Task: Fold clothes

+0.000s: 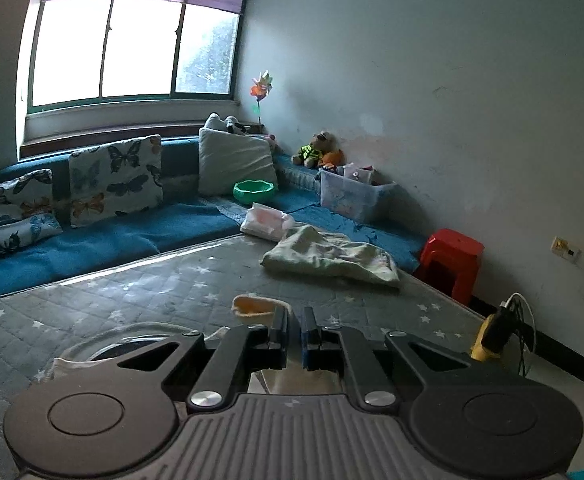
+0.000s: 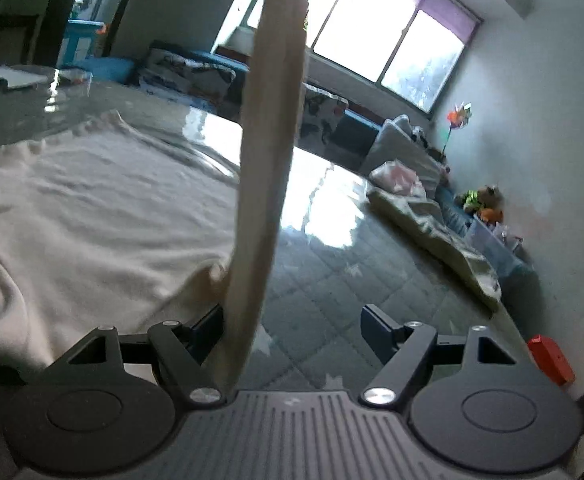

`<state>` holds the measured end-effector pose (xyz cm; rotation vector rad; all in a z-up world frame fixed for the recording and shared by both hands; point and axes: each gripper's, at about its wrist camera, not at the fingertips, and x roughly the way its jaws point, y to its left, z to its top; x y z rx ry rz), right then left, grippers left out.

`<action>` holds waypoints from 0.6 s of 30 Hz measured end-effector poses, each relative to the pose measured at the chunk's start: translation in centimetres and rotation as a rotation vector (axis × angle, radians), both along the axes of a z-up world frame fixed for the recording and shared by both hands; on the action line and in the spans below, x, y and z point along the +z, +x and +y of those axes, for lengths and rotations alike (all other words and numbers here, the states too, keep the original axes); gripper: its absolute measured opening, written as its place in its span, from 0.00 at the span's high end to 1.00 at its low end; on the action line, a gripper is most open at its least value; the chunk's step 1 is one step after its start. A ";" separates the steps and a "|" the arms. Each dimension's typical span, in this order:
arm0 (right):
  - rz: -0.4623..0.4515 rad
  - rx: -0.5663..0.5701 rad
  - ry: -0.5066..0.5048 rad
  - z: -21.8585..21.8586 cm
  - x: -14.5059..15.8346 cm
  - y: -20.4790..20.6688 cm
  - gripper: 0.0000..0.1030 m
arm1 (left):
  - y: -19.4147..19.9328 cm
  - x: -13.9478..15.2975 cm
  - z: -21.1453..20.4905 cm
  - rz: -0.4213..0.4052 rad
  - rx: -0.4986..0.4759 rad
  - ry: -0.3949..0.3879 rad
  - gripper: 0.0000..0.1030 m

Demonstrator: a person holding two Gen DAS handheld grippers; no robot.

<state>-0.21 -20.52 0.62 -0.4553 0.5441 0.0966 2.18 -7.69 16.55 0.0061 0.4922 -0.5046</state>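
The left gripper (image 1: pixel 294 322) has its fingers closed on a cream garment (image 2: pixel 92 208), holding a strip of it lifted above the bench (image 1: pixel 152 292). The rest of the garment lies spread near the bench's front edge. The right gripper (image 2: pixel 295 320) has its fingers spread wide; the raised strip hangs against its left finger, ungripped. A pale green cloth (image 1: pixel 331 256) lies crumpled at the far right edge.
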 end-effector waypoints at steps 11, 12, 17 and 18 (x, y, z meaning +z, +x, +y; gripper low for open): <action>-0.077 -0.057 -0.070 1.8 -0.3 0.8 0.22 | -0.7 0.3 -1.5 -0.040 -0.089 -0.030 0.94; -0.082 -0.069 -0.074 1.6 -0.2 0.5 0.22 | -0.9 0.3 -1.5 -0.044 -0.101 -0.037 0.95; -0.062 -0.091 -0.060 0.9 -0.8 1.0 0.21 | -1.0 0.4 -2.5 -0.055 -0.145 -0.045 0.95; -0.063 -0.080 -0.066 1.1 -0.9 0.9 0.21 | -0.9 0.3 -2.6 -0.053 -0.148 -0.041 0.95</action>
